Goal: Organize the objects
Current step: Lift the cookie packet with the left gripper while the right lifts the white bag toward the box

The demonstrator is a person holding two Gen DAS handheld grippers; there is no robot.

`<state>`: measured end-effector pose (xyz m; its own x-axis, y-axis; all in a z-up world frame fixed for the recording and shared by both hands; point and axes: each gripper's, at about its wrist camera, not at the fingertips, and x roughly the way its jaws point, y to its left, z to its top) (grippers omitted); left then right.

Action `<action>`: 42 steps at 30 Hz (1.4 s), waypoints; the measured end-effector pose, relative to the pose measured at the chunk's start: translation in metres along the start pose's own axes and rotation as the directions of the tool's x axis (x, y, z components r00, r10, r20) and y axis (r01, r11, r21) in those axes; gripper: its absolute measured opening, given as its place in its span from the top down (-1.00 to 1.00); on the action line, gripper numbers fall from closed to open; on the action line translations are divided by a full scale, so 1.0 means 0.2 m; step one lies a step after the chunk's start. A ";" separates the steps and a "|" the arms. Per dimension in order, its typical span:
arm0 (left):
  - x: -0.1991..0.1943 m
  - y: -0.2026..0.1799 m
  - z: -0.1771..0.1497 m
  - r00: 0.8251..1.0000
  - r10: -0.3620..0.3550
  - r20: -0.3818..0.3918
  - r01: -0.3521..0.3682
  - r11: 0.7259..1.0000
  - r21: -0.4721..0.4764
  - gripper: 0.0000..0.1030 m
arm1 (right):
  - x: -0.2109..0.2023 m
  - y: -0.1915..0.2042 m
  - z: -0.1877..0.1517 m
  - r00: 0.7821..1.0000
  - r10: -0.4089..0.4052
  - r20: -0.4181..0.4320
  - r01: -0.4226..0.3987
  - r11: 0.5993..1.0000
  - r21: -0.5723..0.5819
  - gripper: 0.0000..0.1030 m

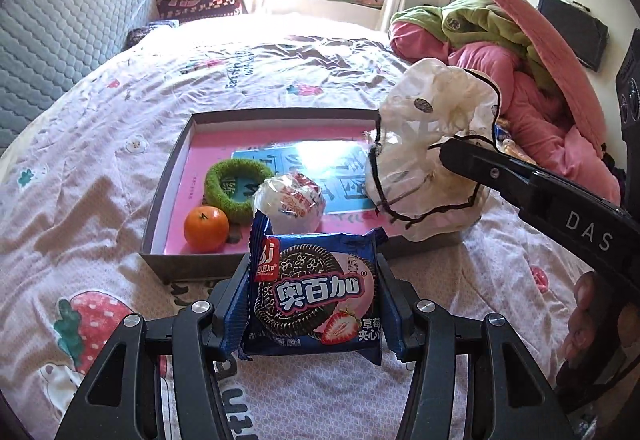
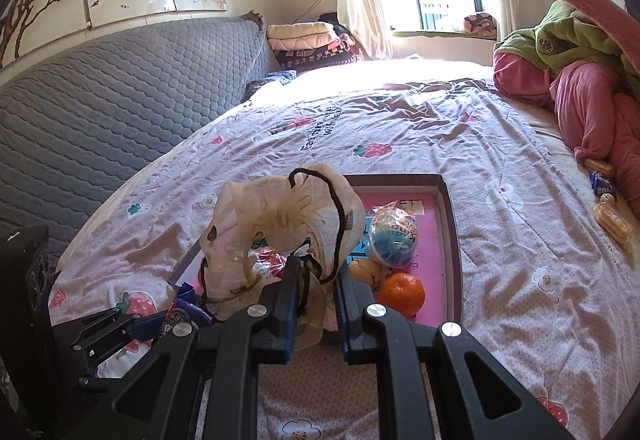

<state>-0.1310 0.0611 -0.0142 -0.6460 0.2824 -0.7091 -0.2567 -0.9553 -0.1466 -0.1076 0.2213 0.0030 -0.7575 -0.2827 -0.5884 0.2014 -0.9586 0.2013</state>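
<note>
Left gripper [image 1: 316,292]: its jaws are clenched on a blue cookie packet [image 1: 314,294], which is held flat-on to the left wrist camera just in front of the tray's near wall. In the right wrist view this gripper [image 2: 132,324] is seen low at the left, with the packet's edge [image 2: 188,314] showing beyond it.

Right gripper [image 2: 316,304]: its jaws are closed on a crumpled translucent pouch [image 2: 280,232] trimmed with a black cord [image 2: 338,224]. In the left wrist view the pouch [image 1: 432,152] is seen raised over the tray's right end, with the gripper [image 1: 460,156] reaching in from the right.

Tray [image 1: 168,176]: a shallow box with dark walls and a pink floor is set on the bed [image 1: 100,168]. In the right wrist view its right wall [image 2: 450,240] is seen clearly, while the left part is hidden by the pouch.

Tray contents: an orange mandarin [image 1: 206,229] lies near the front left corner, with a green fuzzy ring [image 1: 236,186] just behind it. A round wrapped snack [image 1: 290,202] is seen beside the ring, toward the middle. In the right wrist view the mandarin [image 2: 401,293] and a round wrapped item [image 2: 394,240] are visible.

Bed surroundings: a bundle of pink and green bedding [image 1: 500,40] is piled at the right. A grey quilted headboard [image 2: 100,108] is seen at the left. Small wrapped snacks [image 2: 612,218] lie on the cover well apart from the tray.
</note>
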 end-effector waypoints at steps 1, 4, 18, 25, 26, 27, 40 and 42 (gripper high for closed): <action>0.00 0.00 0.01 1.000 0.000 0.001 0.000 1.000 -0.005 -0.10 | 0.00 -0.01 0.00 1.000 0.000 0.003 0.000 1.000 0.003 0.68; 0.00 0.02 0.02 1.000 0.004 0.006 -0.004 1.000 -0.015 -0.10 | -0.01 -0.02 0.01 1.000 -0.007 0.010 0.007 1.000 0.012 0.68; -0.03 0.20 0.14 0.996 0.063 0.060 -0.059 0.996 -0.071 -0.10 | -0.02 -0.07 0.04 0.998 -0.043 0.049 0.041 0.998 0.036 0.68; -0.06 0.32 0.19 0.992 0.094 0.090 -0.084 0.990 -0.113 -0.10 | -0.01 -0.10 0.04 0.997 -0.056 0.055 0.053 0.997 0.052 0.68; -0.07 0.34 0.21 0.990 0.099 0.097 -0.087 0.989 -0.120 -0.10 | 0.00 -0.10 0.04 0.997 -0.054 0.052 0.051 0.997 0.051 0.67; -0.08 0.36 0.21 0.989 0.103 0.103 -0.090 0.988 -0.125 -0.10 | 0.00 -0.10 0.04 0.997 -0.058 0.053 0.055 0.997 0.051 0.67; -0.03 0.50 0.24 0.984 0.148 0.103 -0.128 0.975 -0.182 -0.10 | 0.06 -0.12 0.03 0.997 -0.072 0.036 0.070 0.996 0.052 0.66; 0.00 0.49 0.24 0.985 0.142 0.096 -0.124 0.976 -0.178 -0.10 | 0.07 -0.13 0.02 0.996 -0.079 0.029 0.077 0.996 0.052 0.66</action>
<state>-0.1898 -0.0285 0.0048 -0.7419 0.1508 -0.6533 -0.0426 -0.9830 -0.1785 -0.1268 0.2417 -0.0070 -0.7888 -0.2055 -0.5792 0.1097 -0.9744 0.1962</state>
